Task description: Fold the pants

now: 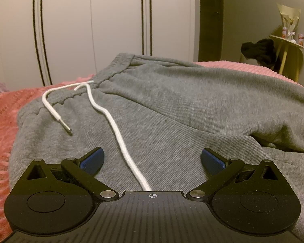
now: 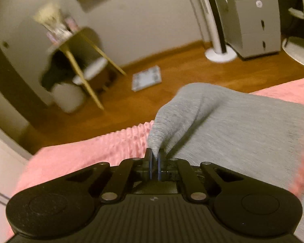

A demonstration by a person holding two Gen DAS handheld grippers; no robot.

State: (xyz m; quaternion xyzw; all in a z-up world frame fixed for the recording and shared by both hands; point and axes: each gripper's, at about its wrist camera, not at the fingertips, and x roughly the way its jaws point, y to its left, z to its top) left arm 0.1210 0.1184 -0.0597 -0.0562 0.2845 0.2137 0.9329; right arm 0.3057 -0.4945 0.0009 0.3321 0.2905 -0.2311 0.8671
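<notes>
My right gripper (image 2: 155, 159) is pinched tight on a peak of the grey pants (image 2: 223, 133), lifting it in a soft tent. My left gripper (image 1: 151, 160) gapes wide above the waistband end — nothing in it, the white drawstring (image 1: 115, 125) trailing between its fingers. The pants lie on the pink bedspread (image 2: 91, 154). Thick fleece, floppy and light, I'd judge — best taken at hems or waistband.
</notes>
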